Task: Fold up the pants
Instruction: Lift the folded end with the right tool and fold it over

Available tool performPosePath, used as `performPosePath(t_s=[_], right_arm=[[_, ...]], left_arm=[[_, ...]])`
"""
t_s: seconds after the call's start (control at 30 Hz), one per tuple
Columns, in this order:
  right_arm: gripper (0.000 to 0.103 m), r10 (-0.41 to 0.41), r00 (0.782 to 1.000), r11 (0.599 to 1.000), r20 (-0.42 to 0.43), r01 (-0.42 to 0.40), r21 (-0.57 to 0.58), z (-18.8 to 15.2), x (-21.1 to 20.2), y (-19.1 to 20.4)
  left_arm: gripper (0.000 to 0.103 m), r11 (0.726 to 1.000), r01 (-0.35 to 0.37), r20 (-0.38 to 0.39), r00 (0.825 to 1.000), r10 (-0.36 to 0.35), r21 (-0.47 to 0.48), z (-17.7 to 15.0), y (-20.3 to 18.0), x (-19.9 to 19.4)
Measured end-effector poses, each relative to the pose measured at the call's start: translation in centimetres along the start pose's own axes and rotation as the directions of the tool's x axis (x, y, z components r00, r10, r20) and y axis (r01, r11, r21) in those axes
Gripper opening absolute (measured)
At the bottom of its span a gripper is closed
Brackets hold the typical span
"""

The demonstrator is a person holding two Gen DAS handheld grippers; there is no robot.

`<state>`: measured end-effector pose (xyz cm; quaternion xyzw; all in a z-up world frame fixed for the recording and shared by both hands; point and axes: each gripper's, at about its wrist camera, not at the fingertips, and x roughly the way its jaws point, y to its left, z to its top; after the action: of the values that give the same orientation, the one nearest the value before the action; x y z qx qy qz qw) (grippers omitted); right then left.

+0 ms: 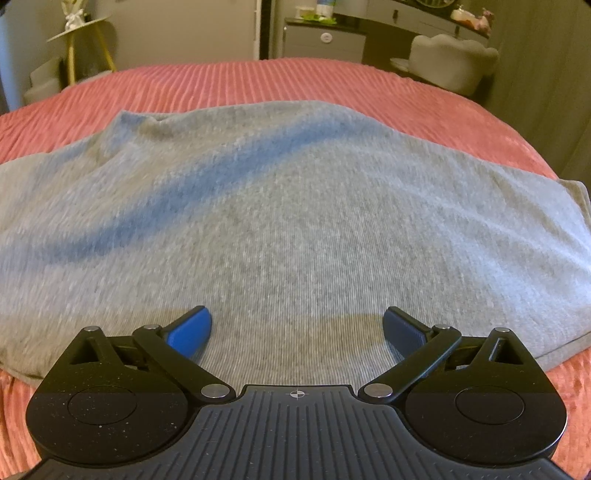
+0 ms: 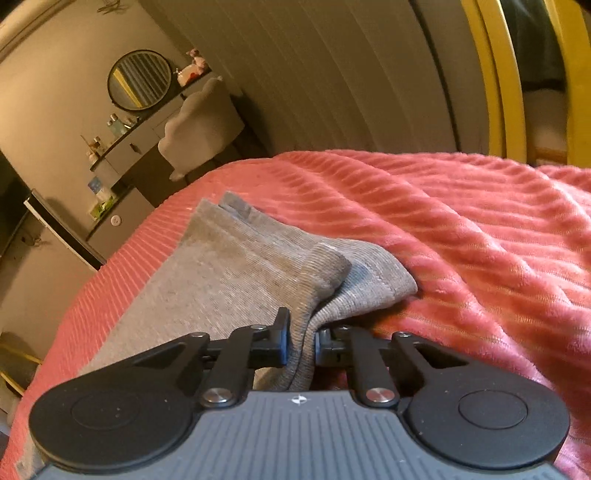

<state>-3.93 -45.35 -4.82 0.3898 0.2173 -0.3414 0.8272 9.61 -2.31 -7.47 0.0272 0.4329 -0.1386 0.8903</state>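
Note:
The grey knit pants (image 1: 295, 206) lie spread across the red ribbed bedspread (image 1: 258, 81). In the left wrist view my left gripper (image 1: 297, 325) is open, its blue pads wide apart just above the near part of the cloth, holding nothing. In the right wrist view my right gripper (image 2: 301, 334) is shut on a bunched fold of the grey pants (image 2: 236, 266) near the hemmed leg ends, which lie flopped on the bedspread (image 2: 461, 240) ahead of the fingers.
Past the bed's far edge stand a grey cabinet (image 1: 325, 38), a pale plush chair (image 1: 450, 61) and a small yellow-legged side table (image 1: 79, 33). The right wrist view shows a round mirror (image 2: 139, 79), a dresser and a yellow frame (image 2: 509, 74) beside the bed.

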Motion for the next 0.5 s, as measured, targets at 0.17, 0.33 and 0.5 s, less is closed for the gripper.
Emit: performPosePath(t_s=[0.17,0.33,0.5], right_arm=[[0.010,-0.004,1.000,1.000,0.004,0.004,-0.019,-0.12,0.05,0.35],[0.011,0.001,1.000,1.000,-0.003,-0.001,-0.005,-0.05,0.17,0.29],[0.015,0.012,1.000,0.999,-0.023,-0.011,0.034,0.09,0.68,-0.07]], left_arm=[[0.102,1.000,-0.003,0.001,1.000,0.003,0.005,0.00,-0.04,0.08],[0.102,1.000,-0.003,0.001,1.000,0.003,0.006,0.02,-0.05,0.11],[0.103,1.000,-0.003,0.001,1.000,0.003,0.007,0.03,-0.05,0.12]])
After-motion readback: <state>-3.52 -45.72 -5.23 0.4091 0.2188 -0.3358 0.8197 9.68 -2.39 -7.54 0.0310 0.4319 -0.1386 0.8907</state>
